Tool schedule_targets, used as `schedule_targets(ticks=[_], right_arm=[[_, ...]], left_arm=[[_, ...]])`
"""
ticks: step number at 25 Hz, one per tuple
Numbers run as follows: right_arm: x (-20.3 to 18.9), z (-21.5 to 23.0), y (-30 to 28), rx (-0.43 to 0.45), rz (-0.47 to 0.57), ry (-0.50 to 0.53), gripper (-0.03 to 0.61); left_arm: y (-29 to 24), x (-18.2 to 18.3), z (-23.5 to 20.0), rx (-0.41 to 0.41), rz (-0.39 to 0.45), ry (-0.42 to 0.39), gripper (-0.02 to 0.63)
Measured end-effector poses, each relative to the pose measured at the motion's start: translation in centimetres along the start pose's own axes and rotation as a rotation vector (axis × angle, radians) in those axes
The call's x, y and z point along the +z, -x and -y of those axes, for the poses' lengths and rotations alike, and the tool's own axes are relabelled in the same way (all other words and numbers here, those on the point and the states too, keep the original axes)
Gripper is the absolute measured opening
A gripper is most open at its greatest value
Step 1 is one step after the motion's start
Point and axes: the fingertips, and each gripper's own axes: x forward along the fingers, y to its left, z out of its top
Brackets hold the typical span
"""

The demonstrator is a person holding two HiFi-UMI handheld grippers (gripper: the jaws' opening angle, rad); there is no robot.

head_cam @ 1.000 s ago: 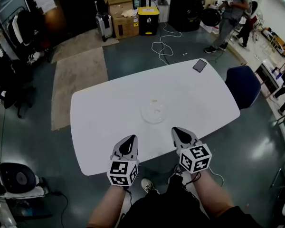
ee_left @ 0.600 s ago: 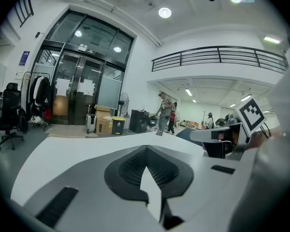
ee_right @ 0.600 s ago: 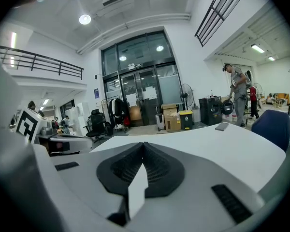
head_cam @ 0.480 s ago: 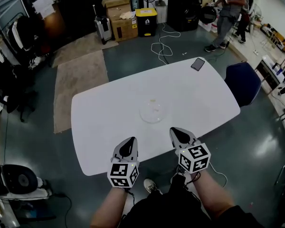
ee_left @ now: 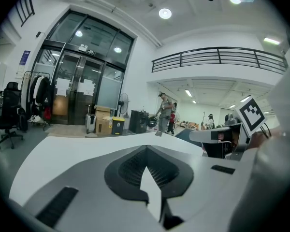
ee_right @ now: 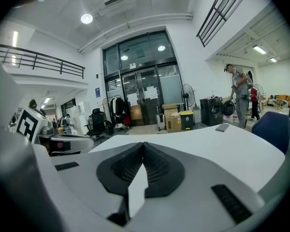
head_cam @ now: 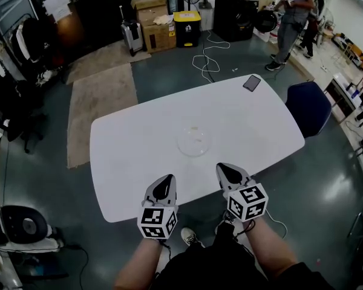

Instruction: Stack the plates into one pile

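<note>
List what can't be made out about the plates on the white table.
- Plate count: in the head view the clear plates are too small and see-through to count.
- Left gripper view: no plates show; the shut left gripper fills the view over the table.
- Right gripper view: likewise, behind the right gripper.

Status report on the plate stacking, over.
Both shut and empty: left claw, right claw, at the table near edge. The clear plates sit mid-table, seemingly one pile. Only a phone at the far corner, nothing blocking.
</note>
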Motion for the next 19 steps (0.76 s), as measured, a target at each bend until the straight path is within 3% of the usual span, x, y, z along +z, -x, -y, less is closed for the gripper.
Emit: schedule_targets(ticks=[19], right_arm=[[0.1,-0.6,-1.5,-0.007,-0.007,-0.009,0.017]], left_arm=[[-0.4,0.3,-1.7,-0.007,-0.007,0.0,0.017]])
